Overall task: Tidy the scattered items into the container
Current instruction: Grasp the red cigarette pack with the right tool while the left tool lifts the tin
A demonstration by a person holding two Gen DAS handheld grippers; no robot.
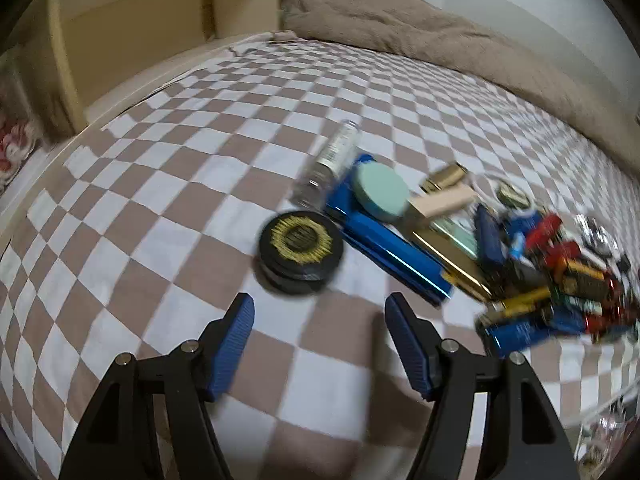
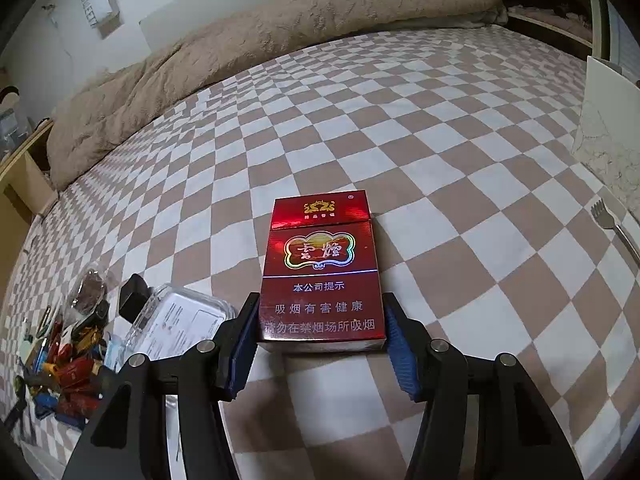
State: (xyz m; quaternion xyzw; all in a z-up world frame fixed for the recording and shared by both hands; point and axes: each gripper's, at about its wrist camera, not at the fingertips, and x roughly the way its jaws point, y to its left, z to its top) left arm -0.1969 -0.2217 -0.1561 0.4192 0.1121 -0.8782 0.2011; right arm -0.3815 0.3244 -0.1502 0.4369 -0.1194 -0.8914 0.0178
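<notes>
Mid-tidy, the right hand-held gripper (image 2: 320, 334) clamps a red cigarette pack (image 2: 322, 268) by its near end, both blue pads pressed against the pack's sides, the pack lying flat and pointing away over the checkered bed sheet (image 2: 460, 152). To its left, in the right wrist view, a clear plastic container (image 2: 176, 322) sits on the bed with a black box (image 2: 134, 298) at its far corner and a heap of small packs and lighters (image 2: 66, 360) just beyond. A metal fork (image 2: 612, 232) lies near the right edge of the bed, below a white marbled board (image 2: 608, 136). A beige blanket (image 2: 256, 36) is bunched along the far side. The left hand-held gripper (image 1: 320, 322) hangs open over the sheet, nothing between its pads. Just ahead of it lies a black round disc (image 1: 301, 251) with a gold pattern on top. Beyond the disc, a blue box (image 1: 384, 236) carries a pale green round tin (image 1: 381, 191), with a clear bottle (image 1: 330, 164) touching its far end. The blurred pile of scattered items (image 1: 560, 276) spreads to the right, near the blue box. A light wooden shelf unit (image 1: 132, 32) stands beside the bed at the far left.
</notes>
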